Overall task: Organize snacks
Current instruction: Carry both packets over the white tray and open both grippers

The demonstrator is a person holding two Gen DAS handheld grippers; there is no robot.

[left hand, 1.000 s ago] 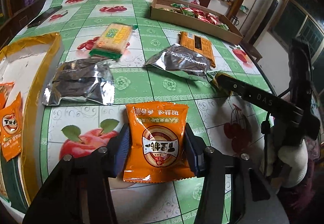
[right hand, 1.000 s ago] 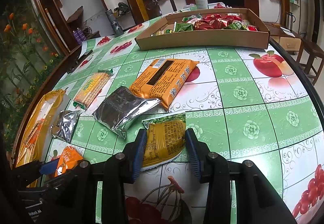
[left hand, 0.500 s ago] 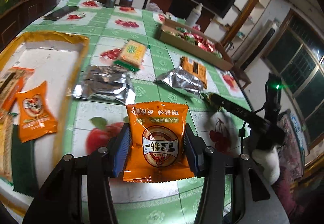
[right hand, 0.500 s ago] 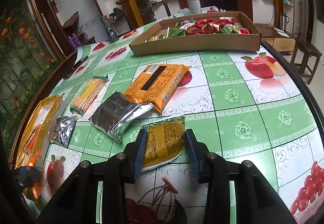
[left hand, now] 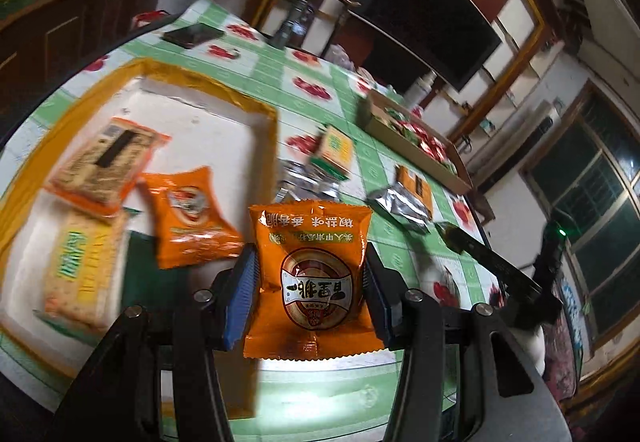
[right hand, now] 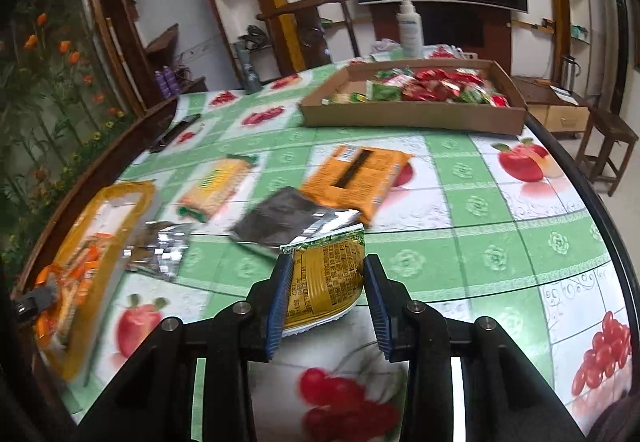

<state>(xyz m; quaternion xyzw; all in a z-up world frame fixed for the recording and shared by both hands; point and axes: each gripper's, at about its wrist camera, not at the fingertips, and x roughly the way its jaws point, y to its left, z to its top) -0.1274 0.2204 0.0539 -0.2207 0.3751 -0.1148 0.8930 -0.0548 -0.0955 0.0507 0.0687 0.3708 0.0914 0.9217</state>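
My left gripper (left hand: 306,296) is shut on an orange snack packet (left hand: 310,274) and holds it above the right edge of a yellow-rimmed white tray (left hand: 192,86). The tray holds another orange packet (left hand: 188,216), an orange cracker pack (left hand: 102,166) and a green-lettered biscuit pack (left hand: 80,266). My right gripper (right hand: 326,304) is shut on a yellow-green snack packet (right hand: 326,282), lifted above the table. On the table lie two silver packets (right hand: 292,222) (right hand: 158,248), an orange pack (right hand: 356,174) and a biscuit pack (right hand: 214,188).
A cardboard box (right hand: 412,114) of red and green snacks stands at the far side, a white spray bottle (right hand: 409,28) behind it. A dark phone-like object (right hand: 174,132) lies at the far left. The round table's edge (right hand: 600,210) curves close on the right.
My left gripper has lifted the orange packet and swung left over the tray. My right gripper has raised the yellow-green packet off the table a little.
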